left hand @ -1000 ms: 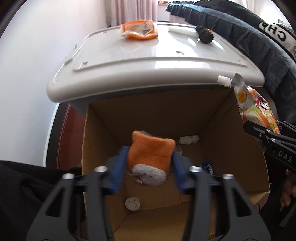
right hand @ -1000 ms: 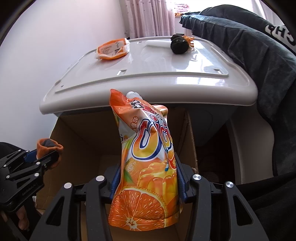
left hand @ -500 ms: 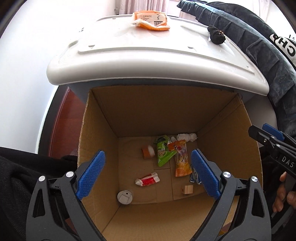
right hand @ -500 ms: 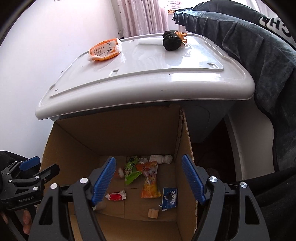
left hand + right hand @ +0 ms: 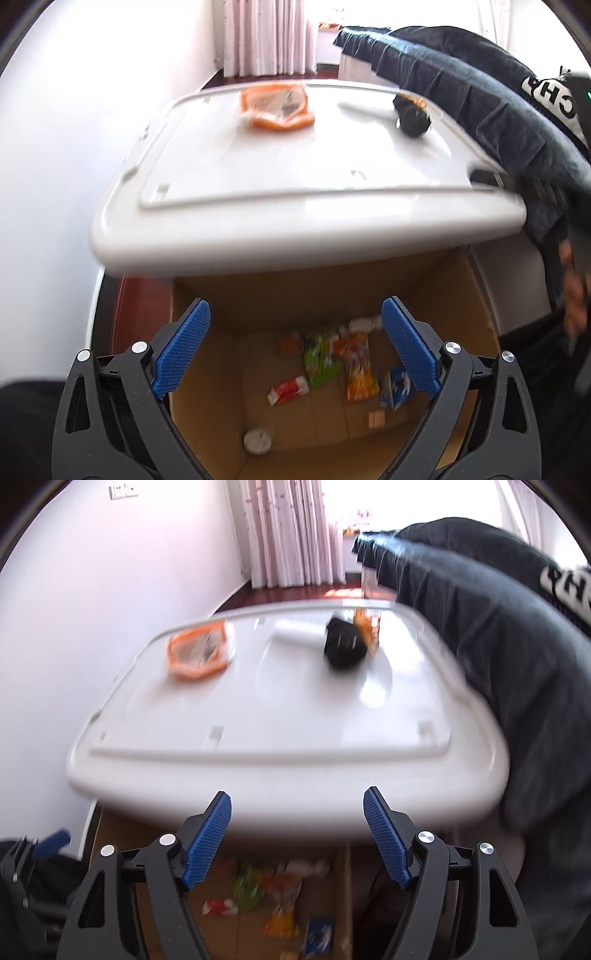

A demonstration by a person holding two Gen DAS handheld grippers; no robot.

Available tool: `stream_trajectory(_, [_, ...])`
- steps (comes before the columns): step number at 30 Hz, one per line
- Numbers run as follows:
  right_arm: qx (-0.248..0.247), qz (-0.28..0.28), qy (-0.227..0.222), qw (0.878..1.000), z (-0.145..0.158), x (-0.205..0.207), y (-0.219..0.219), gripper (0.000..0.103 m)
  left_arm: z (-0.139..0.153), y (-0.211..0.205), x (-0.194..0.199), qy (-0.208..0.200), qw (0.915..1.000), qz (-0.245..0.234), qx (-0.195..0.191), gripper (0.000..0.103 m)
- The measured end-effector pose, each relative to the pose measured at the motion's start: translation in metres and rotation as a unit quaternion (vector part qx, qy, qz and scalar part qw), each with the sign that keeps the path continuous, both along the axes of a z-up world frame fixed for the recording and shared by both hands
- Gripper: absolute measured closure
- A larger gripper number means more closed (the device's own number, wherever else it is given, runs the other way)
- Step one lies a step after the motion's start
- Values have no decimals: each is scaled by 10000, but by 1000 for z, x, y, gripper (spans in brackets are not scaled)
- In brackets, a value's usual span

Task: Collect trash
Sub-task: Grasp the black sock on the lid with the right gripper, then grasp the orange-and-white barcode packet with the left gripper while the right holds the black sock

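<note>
orange wrapper (image 5: 276, 106) and black lump (image 5: 345, 648) are lying on the white table (image 5: 295, 177), trash box (image 5: 207, 387) below; both my tongs, left (image 5: 295, 354) and right (image 5: 297, 840), are gaping empty. i'm risking shoving them off the far edge.

My count, both claws empty
Two things on the white lid (image 5: 295, 177): one orange packet (image 5: 275, 107), one black lump (image 5: 412, 118). One cardboard box (image 5: 461, 295).

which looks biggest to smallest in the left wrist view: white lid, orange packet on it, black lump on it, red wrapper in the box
1. white lid, by far the largest.
2. orange packet.
3. black lump and red wrapper: they look about alike, and their distances from the camera differ, so I won't rank them.
</note>
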State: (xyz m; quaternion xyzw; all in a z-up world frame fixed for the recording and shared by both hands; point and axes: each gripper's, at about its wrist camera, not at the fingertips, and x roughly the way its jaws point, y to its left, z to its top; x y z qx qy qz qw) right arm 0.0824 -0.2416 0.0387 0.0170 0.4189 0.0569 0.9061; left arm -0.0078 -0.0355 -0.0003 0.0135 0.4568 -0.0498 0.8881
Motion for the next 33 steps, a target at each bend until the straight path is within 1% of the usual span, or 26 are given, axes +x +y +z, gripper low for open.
stream_trajectory(2, [-251, 30, -206, 9995, 7, 34, 0, 27, -2, -1, 8, -72, 10000, 66, 4, 11])
stream_trajectory(4, [-486, 64, -279, 9984, 5, 67, 0, 27, -8, -1, 10, -60, 9999, 125, 17, 11])
stream_trajectory(6, [-654, 59, -238, 9976, -4, 101, -1, 27, -17, 0, 12, 59, 9998, 157, 84, 11])
stream_trajectory(8, [-743, -18, -184, 9971, -17, 126, -7, 27, -23, 1, 13, 175, 9996, 191, 101, 11])
stream_trajectory(11, [-811, -197, -26, 9965, -34, 158, -15, 27, -24, 4, 14, 137, 9996, 240, 30, 11])
stream_trajectory(15, [-836, -390, 170, 9956, -51, 186, -17, 29, -25, 0, 18, 104, 9997, 205, 69, 11])
stream_trajectory(16, [-861, -405, 206, 9952, -53, 189, -15, 33, -26, -1, 19, 119, 9997, 184, 78, 11])
stream_trajectory(17, [-881, -419, 299, 9948, -58, 192, -13, 42, -27, -3, 19, 127, 9998, 148, 95, 11])
stream_trajectory(18, [-893, -427, 386, 9943, -62, 193, -12, 47, -27, -6, 18, 133, 9998, 111, 117, 11])
stream_trajectory(19, [-979, -450, 371, 9935, -64, 191, -11, 48, -28, -8, 18, 128, 9998, 82, 159, 11])
stream_trajectory(20, [-1073, -442, 316, 9927, -64, 189, -8, 52, -28, -8, 17, 118, 9997, 66, 179, 11])
stream_trajectory(22, [-1136, -424, 278, 9922, -61, 185, -7, 55, -29, -10, 17, 120, 9997, 35, 199, 11])
stream_trajectory(24, [-955, -456, 323, 9939, -57, 177, -8, 56, -30, -10, 15, 106, 9997, 41, 234, 11])
stream_trajectory(29, [-32, -371, 660, 9971, -52, 144, -16, 56, -28, -10, 11, 33, 9996, 37, 281, 11])
stream_trajectory(33, [298, -237, 919, 9950, -54, 105, -9, 56, -26, -10, 10, 22, 9993, 25, 364, 11])
